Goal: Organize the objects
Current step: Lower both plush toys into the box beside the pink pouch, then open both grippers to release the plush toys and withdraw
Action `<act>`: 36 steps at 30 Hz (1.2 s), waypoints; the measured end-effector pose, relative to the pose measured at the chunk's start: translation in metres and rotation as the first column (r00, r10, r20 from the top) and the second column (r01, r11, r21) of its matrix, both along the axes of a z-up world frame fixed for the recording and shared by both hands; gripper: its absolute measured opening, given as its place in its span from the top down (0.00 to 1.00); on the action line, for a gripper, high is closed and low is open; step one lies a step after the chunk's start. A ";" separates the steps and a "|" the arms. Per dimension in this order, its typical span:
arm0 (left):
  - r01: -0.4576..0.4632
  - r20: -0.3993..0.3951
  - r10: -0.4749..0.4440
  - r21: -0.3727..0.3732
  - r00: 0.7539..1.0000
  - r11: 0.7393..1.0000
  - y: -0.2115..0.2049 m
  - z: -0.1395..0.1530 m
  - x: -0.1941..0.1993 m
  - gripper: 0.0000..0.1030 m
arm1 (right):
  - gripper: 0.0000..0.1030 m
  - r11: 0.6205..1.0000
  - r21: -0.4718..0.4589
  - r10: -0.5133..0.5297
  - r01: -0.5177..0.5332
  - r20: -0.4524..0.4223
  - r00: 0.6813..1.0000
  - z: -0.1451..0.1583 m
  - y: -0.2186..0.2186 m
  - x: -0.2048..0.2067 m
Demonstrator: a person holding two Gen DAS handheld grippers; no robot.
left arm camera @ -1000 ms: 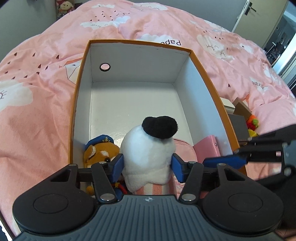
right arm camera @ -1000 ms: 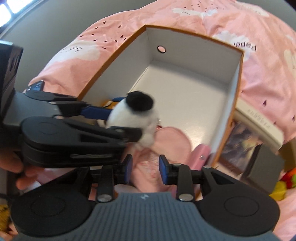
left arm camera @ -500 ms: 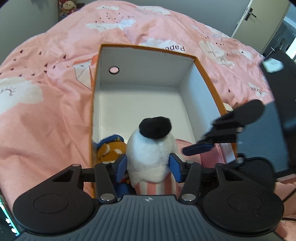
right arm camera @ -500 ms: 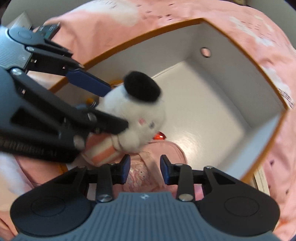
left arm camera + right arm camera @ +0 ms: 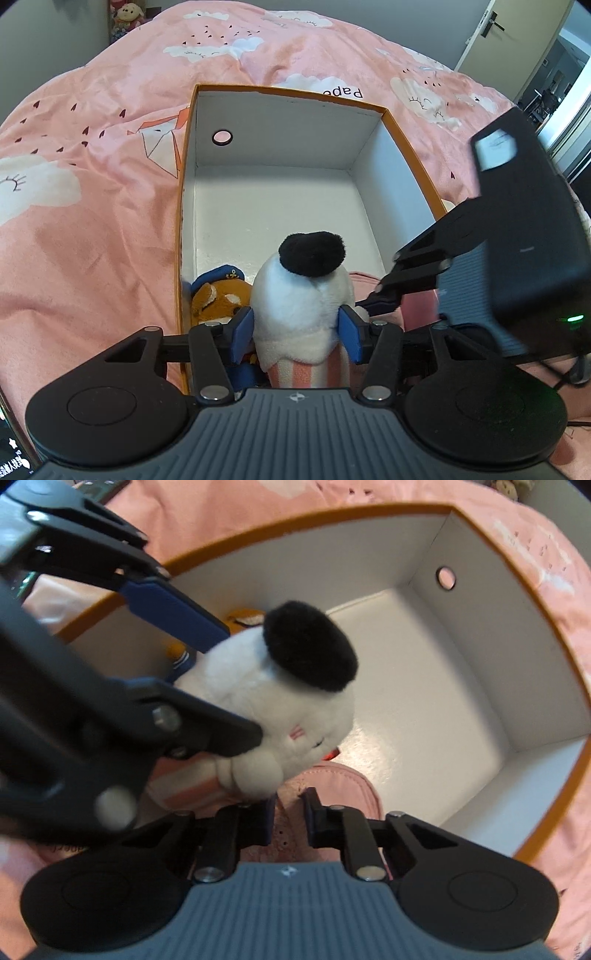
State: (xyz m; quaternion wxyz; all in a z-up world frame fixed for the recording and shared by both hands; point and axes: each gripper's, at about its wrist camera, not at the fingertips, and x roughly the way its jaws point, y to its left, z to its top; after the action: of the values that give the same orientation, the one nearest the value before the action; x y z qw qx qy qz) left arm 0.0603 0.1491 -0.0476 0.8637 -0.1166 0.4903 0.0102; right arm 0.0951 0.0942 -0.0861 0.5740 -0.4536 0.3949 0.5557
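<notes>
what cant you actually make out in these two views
- Orange plush, left wrist view: mostly hidden behind the white plush and the box wall.
- Pink pouch, right wrist view: its near end is covered by the right tongs, so a grip on it cannot be confirmed.
- Box floor under the toys: hidden in both views.
- Left tongs: close and blurred in the right wrist view.

- Left tongs (image 5: pixel 297 334): black arms, blue pads, silver screw heads, ribbed grey body along the bottom edge.
- Right tongs (image 5: pixel 289 821): same black arms, ribbed grey body with a small white emblem.
</notes>
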 end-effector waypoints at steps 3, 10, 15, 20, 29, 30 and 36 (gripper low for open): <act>0.012 0.002 -0.012 0.018 1.000 1.000 -0.003 0.001 0.000 0.43 | 0.91 1.000 0.016 0.004 -0.004 -0.001 1.000 0.013 -0.008 0.003; 0.008 0.011 -0.008 0.035 1.000 0.999 -0.001 0.007 -0.002 0.46 | 1.00 1.000 0.001 0.000 0.000 0.023 1.000 0.037 -0.031 0.010; 0.022 0.008 -0.022 0.052 1.000 0.998 -0.004 0.008 -0.002 0.50 | 1.00 1.000 0.004 -0.029 0.029 -0.009 1.000 0.047 -0.047 0.021; 0.025 0.005 -0.026 0.072 1.000 0.997 -0.004 0.011 -0.003 0.50 | 0.74 0.998 0.058 -0.025 0.028 -0.063 0.998 0.043 -0.035 0.022; 0.053 0.001 -0.053 0.064 0.999 0.997 -0.003 0.009 -0.002 0.48 | 0.68 0.996 0.002 0.093 -0.093 -0.066 0.994 -0.003 0.004 0.009; 0.053 0.000 -0.053 0.059 0.999 0.997 -0.002 0.008 -0.002 0.48 | 0.73 0.996 -0.013 0.086 -0.088 -0.086 0.993 -0.007 0.006 0.011; 0.057 0.001 -0.057 0.060 0.998 0.997 -0.001 0.009 -0.002 0.48 | 0.93 0.995 0.002 0.101 -0.101 -0.046 0.994 0.006 -0.006 0.012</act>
State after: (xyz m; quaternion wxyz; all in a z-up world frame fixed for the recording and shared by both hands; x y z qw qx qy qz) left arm 0.0586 0.1478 -0.0387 0.8675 -0.0766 0.4915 0.0001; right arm 0.1072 0.0882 -0.0801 0.5358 -0.4605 0.3846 0.5941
